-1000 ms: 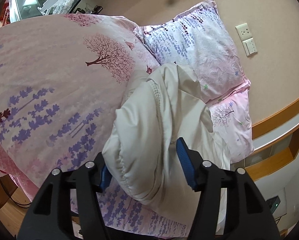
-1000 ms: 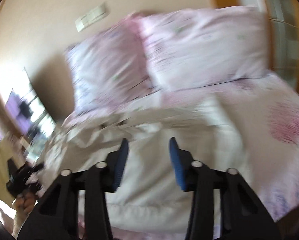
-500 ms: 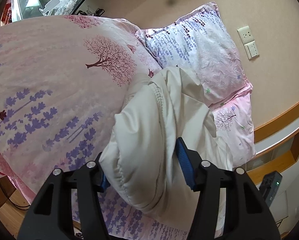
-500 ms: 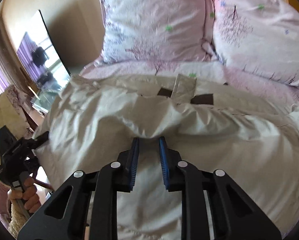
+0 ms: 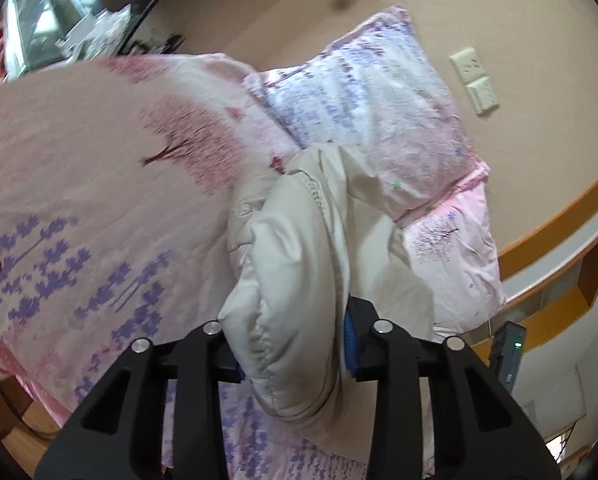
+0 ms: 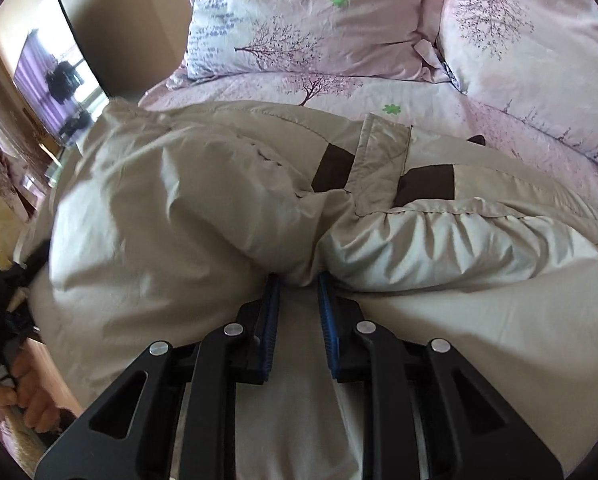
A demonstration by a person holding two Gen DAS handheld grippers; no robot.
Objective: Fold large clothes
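The bed [image 5: 79, 200] carries a pink cover printed with purple sprigs and dark pink trees, and it fills most of both views. The jacket [image 6: 179, 220], a beige padded garment, lies across the bed below the pillows; in the right wrist view it spreads from the left edge to the right edge, with dark brown patches either side of a beige tab near its upper middle. Two pillows [image 6: 299, 20] in matching print stand side by side at the head of the bed, touching each other and set just beyond the jacket. In the left wrist view the jacket [image 5: 299, 260] appears bunched into a thick roll that rises from the bed cover toward the near pillow [image 5: 371, 100]. The left gripper [image 5: 293, 354] has its jaws spread wide around a bulky gathered edge of the jacket, with padding filling the gap and pressing against both blue pads. The right gripper [image 6: 299, 304] has its jaws drawn close together, pinching a narrow fold of the jacket between the blue pads near the garment's middle. A wall socket plate [image 5: 475, 80] sits on the beige wall beside the pillows. A small dark device with a green light [image 5: 509, 356] stands near the right edge of the bed.
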